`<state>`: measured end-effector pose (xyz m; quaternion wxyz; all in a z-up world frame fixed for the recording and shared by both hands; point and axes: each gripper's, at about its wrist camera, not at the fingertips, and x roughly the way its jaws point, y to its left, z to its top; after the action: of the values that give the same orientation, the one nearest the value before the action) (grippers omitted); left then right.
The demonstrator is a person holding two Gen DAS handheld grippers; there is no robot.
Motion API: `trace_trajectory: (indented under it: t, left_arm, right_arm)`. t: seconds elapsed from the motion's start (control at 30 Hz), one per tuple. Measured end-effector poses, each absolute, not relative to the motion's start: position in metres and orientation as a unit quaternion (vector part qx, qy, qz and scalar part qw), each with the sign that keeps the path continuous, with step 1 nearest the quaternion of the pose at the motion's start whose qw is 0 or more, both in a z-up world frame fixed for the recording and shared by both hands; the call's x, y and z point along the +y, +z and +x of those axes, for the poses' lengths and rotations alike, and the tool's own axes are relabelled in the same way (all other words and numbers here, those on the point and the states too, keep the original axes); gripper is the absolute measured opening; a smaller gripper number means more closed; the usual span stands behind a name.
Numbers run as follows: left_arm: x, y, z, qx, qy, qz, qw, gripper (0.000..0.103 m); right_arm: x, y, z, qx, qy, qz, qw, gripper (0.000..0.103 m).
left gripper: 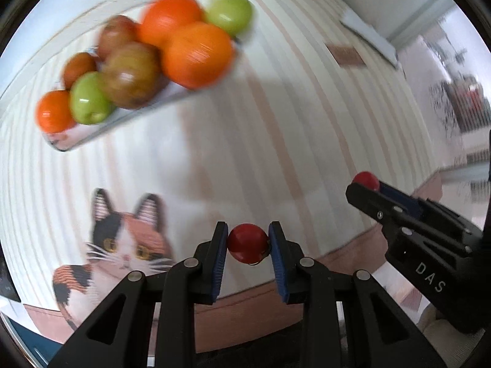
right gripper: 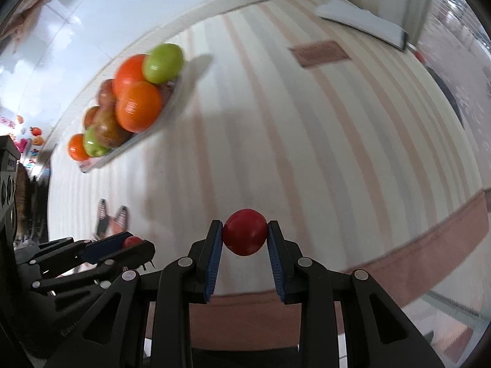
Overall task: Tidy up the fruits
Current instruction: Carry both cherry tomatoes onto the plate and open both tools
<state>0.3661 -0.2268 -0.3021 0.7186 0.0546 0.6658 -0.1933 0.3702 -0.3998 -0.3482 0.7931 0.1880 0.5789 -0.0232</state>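
Note:
My left gripper (left gripper: 248, 247) is shut on a small red fruit (left gripper: 247, 247), held above the striped mat. My right gripper (right gripper: 245, 236) is shut on another small red fruit (right gripper: 245, 236). The right gripper also shows at the right of the left wrist view (left gripper: 363, 184), its red fruit (left gripper: 365, 180) at the tip. The left gripper shows at the lower left of the right wrist view (right gripper: 135, 243). A clear tray (left gripper: 92, 136) at the far left holds oranges (left gripper: 196, 55), green apples (left gripper: 90, 98) and reddish apples (left gripper: 132, 75). The tray also shows in the right wrist view (right gripper: 104, 159).
The striped mat (left gripper: 291, 122) has a cat picture (left gripper: 129, 242) near my left gripper and a brown label (right gripper: 319, 52) farther back. A white flat object (right gripper: 362, 21) lies at the far right by the wall. The mat has a pinkish border (right gripper: 429, 254) at its near edge.

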Motion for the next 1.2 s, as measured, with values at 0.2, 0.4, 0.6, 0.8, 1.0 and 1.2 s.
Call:
trace_trajectory:
  t: [0.2,0.4,0.6,0.8,1.0,1.2]
  left_arm:
    - [-0.165,-0.275,0.404,0.649,-0.149,-0.001,0.746,0.025]
    - [-0.095,-0.274,0.448,0.645,-0.097,-0.057,0.756,0.025]
    - [-0.054,-0.277,0.485,0.647,-0.08,-0.104,0.751,0.025]
    - [-0.036,-0.284,0.517,0.657,-0.088,-0.126,0.738,0.025]
    - [-0.033,-0.289,0.555,0.665,-0.099,-0.1,0.734,0.025]
    - [-0.036,-0.305,0.589,0.678,-0.114,-0.069,0.723,0.025]
  right_arm:
    - [-0.354,-0.329,0.413,0.569,0.044,0.184,0.8,0.032]
    - [-0.297,-0.324,0.459,0.567,0.11,0.174,0.797,0.032]
    - [-0.243,-0.33,0.494,0.562,0.15,0.176,0.794,0.032]
    - [-0.211,-0.36,0.508,0.56,0.148,0.22,0.785,0.032]
    - [-0.199,-0.38,0.512,0.541,0.121,0.26,0.79,0.032]
    - [-0.189,-0.389,0.514,0.528,0.09,0.278,0.798,0.032]
